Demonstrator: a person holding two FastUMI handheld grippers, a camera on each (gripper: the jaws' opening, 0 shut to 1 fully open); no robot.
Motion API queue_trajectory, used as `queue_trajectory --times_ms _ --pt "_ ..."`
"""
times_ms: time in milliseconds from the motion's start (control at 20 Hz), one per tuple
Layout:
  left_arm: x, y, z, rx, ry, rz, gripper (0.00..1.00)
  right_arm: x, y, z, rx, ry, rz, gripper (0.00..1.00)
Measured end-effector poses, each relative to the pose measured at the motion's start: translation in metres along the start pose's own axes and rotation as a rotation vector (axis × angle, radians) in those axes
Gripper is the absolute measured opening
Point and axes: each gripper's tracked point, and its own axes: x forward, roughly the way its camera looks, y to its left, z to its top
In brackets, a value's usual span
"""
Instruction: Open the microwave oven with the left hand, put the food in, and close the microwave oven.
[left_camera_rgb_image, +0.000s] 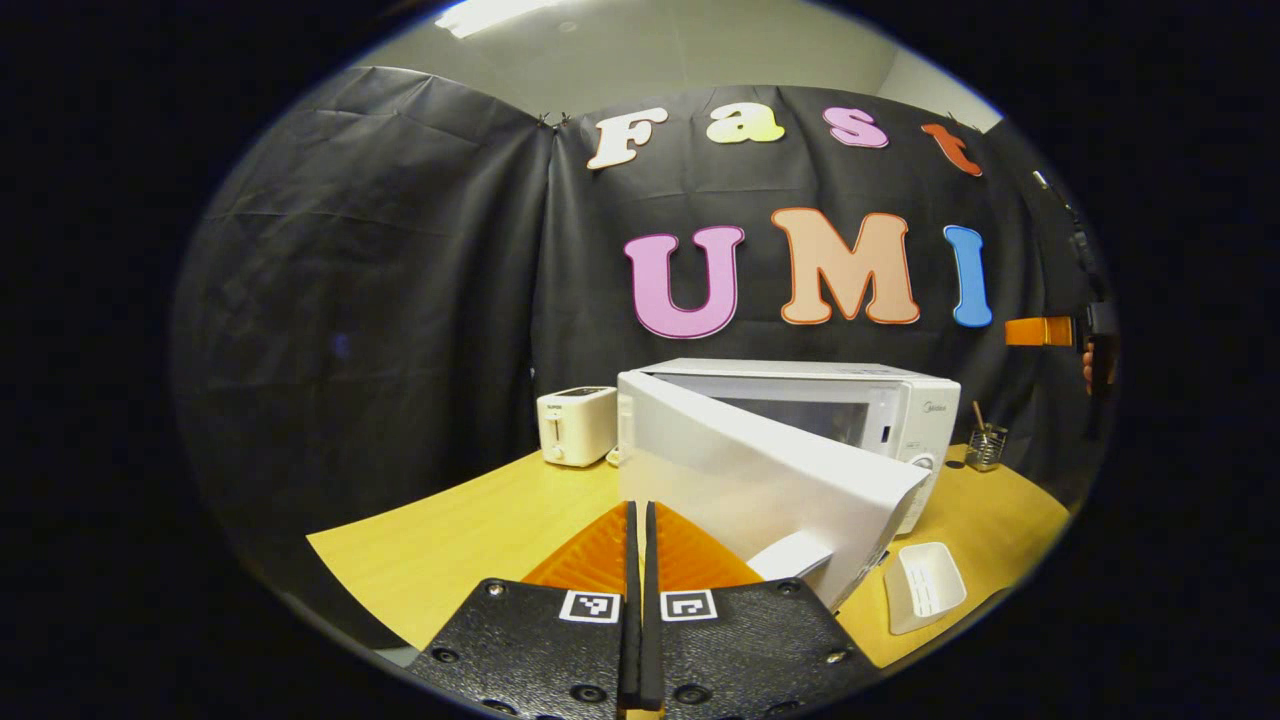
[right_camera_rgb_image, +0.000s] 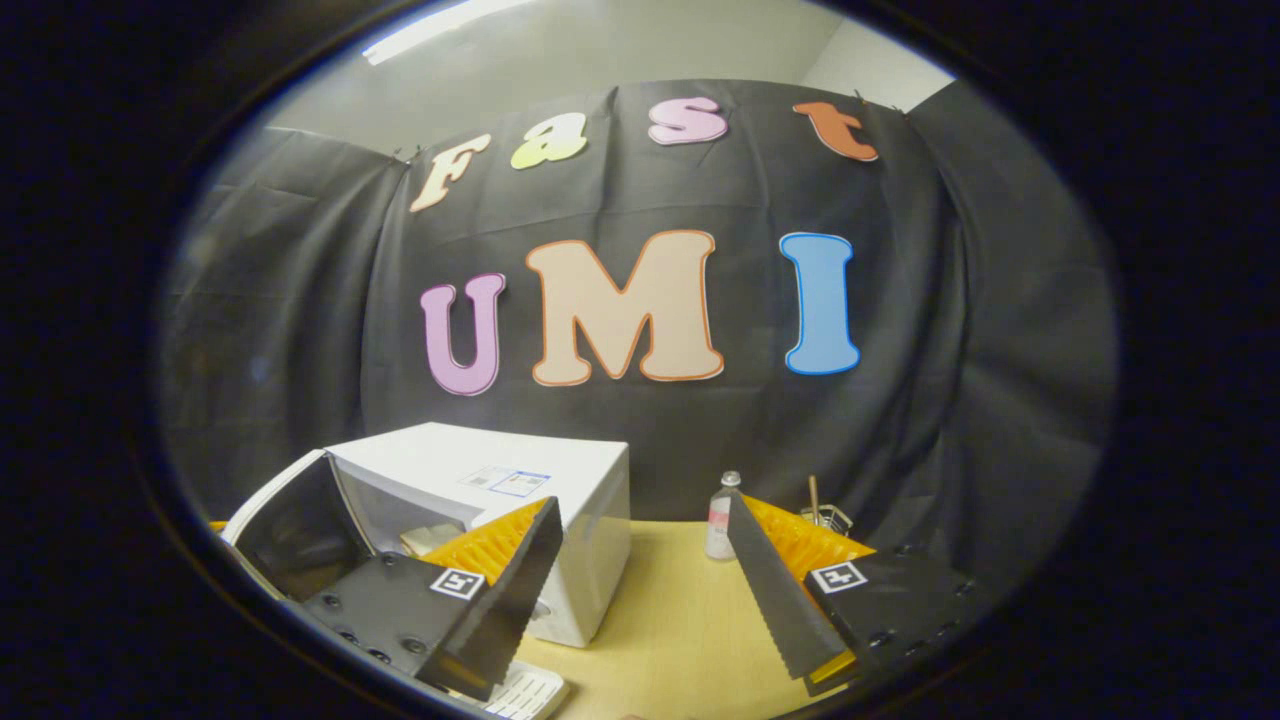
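The white microwave (left_camera_rgb_image: 900, 405) stands on the yellow table (left_camera_rgb_image: 450, 540) with its door (left_camera_rgb_image: 760, 480) swung about halfway open toward me. My left gripper (left_camera_rgb_image: 640, 512) is shut with nothing between its fingers, its tips just in front of the door's outer face. In the right gripper view the microwave (right_camera_rgb_image: 520, 470) is at the lower left, its door (right_camera_rgb_image: 285, 530) open. A pale thing (right_camera_rgb_image: 428, 538) lies inside the cavity; I cannot tell what it is. My right gripper (right_camera_rgb_image: 642, 505) hangs open and empty beside the oven's right side, and its orange finger (left_camera_rgb_image: 1038, 331) shows far right.
A white toaster (left_camera_rgb_image: 575, 425) stands left of the microwave. An empty white tray (left_camera_rgb_image: 925, 585) lies on the table by the door's free edge. Behind the oven's right side are a small bottle (right_camera_rgb_image: 720, 515) and a wire utensil holder (left_camera_rgb_image: 985, 447).
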Motion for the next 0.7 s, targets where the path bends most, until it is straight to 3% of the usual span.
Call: queue_trajectory --times_ms 100,250,300,700 --pt "0.005 -0.010 -0.001 -0.001 0.001 -0.008 0.01 0.001 -0.001 0.000 0.023 0.000 0.003 0.96" --pt "0.012 -0.026 0.000 -0.022 0.001 -0.018 0.01 0.004 -0.008 -0.001 0.033 0.010 -0.004 0.96" --pt "0.014 -0.030 -0.001 -0.027 0.002 -0.019 0.01 0.006 -0.008 -0.002 0.032 0.013 -0.004 1.00" --pt "0.032 -0.079 -0.013 -0.032 0.041 -0.102 0.01 0.007 0.006 -0.003 0.017 0.022 0.040 0.96"
